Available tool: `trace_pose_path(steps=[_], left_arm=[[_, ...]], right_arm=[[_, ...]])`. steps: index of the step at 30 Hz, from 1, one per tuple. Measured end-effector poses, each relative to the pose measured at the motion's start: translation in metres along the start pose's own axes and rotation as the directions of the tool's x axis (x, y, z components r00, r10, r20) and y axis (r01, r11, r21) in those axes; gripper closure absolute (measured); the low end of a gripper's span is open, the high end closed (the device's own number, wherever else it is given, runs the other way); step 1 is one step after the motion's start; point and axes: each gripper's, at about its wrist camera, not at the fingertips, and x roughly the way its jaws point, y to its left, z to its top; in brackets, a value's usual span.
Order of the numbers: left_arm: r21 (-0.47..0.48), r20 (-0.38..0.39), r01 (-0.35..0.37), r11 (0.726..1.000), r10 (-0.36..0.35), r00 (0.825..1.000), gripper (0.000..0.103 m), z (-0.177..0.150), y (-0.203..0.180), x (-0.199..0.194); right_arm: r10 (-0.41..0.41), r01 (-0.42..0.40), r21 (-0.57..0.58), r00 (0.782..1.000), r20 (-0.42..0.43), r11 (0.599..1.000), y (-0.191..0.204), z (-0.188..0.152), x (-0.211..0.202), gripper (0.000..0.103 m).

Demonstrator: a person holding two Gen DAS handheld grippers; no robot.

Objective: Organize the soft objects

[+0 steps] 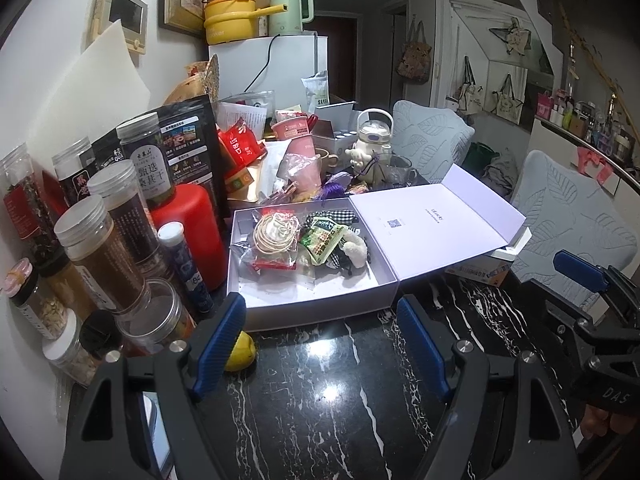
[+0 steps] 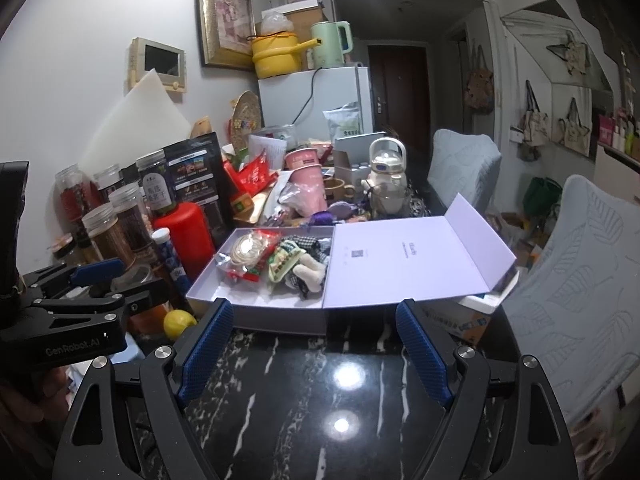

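An open white box point(image 1: 312, 304) point(image 2: 208, 292) sits on the black marble table point(image 1: 320, 400), its lid point(image 1: 436, 228) point(image 2: 400, 264) folded back to the right. Inside lie a cream coiled pouch point(image 1: 276, 232) point(image 2: 246, 250), a green snack packet point(image 1: 326, 238) point(image 2: 286, 262), a white plush toy point(image 1: 354, 250) point(image 2: 310, 274) and checked fabric point(image 1: 332, 216). My left gripper point(image 1: 320, 320) stands open just before the box's near wall, nothing between its blue pads. My right gripper point(image 2: 314, 322) is open too, near the box's front edge. Each gripper shows at the side of the other's view.
Several jars point(image 1: 104, 240), a red bottle point(image 1: 192, 232) and a blue tube point(image 1: 184, 268) crowd the left. A lemon point(image 1: 240, 350) point(image 2: 178, 322) lies by the left gripper. Cups, packets and a white kettle point(image 1: 374, 140) pile behind the box. Padded chairs point(image 2: 580, 280) stand right.
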Motion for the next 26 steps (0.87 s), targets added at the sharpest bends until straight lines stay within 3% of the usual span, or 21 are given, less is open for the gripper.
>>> trace_pose_path(steps=[26], left_arm=[[0.001,-0.046,-0.002,1.0,0.002,0.999,0.025,-0.001,-0.002,0.021]], right_arm=[[-0.03,0.03,0.001,0.999,-0.034,1.0,-0.007,-0.005,0.016,0.019]])
